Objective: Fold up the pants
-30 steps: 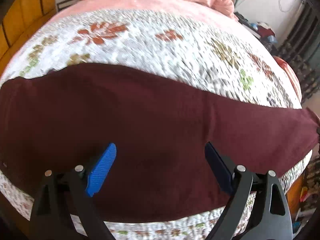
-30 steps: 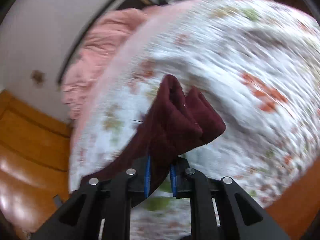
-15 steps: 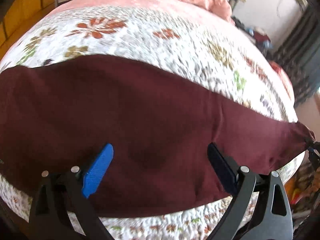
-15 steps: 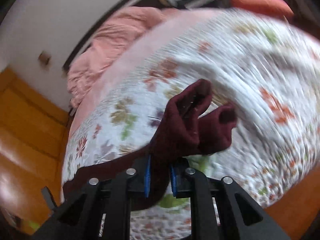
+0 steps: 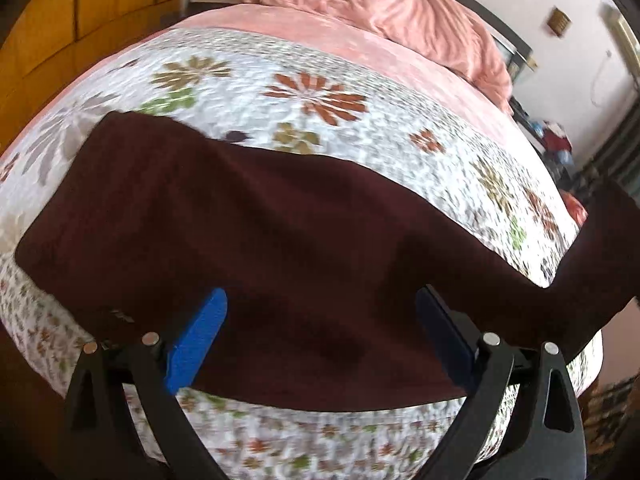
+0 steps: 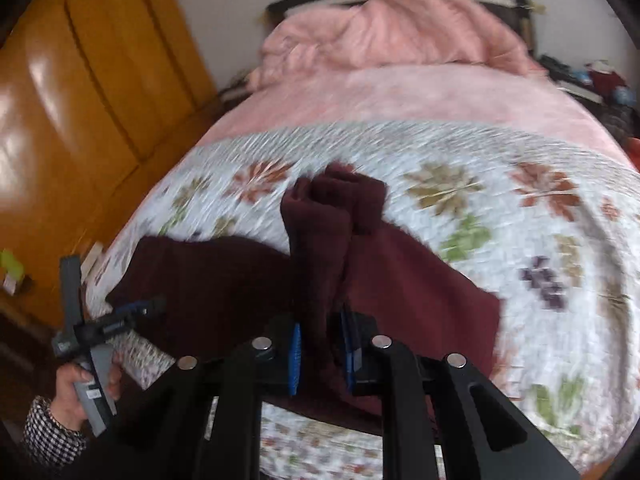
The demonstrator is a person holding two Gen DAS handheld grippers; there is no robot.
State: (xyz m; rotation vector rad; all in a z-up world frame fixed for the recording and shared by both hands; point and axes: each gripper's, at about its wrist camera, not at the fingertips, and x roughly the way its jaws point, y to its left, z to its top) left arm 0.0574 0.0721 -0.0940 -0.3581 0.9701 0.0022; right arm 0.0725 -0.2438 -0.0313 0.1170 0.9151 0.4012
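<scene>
Floral quilt (image 5: 320,92) covers the near half of the bed, and the pants (image 5: 280,248) lie across it as a dark maroon band from nine o'clock to three o'clock in my left view. One end is bunched and lifted: my right gripper (image 6: 320,354) is clamped hard on that wad, its blue pads (image 6: 295,356) nearly meeting through the cloth, so the leg rises at twelve o'clock from my fingers and drapes back down to the flat part. I judge I hold it high so I can carry that end over the rest and lay the fold without dragging the layer beneath.

My left gripper (image 5: 320,332) hangs over the middle of the pants, jaws spread about as wide as they go, nothing between them. In the right view it sits at eight o'clock, held in a hand (image 6: 76,392) with a checked sleeve (image 6: 48,436), probably waiting to pin or smooth.

Beyond, at twelve o'clock, a pink blanket (image 6: 400,36) is heaped, with a wooden door (image 6: 80,92) at ten o'clock.
</scene>
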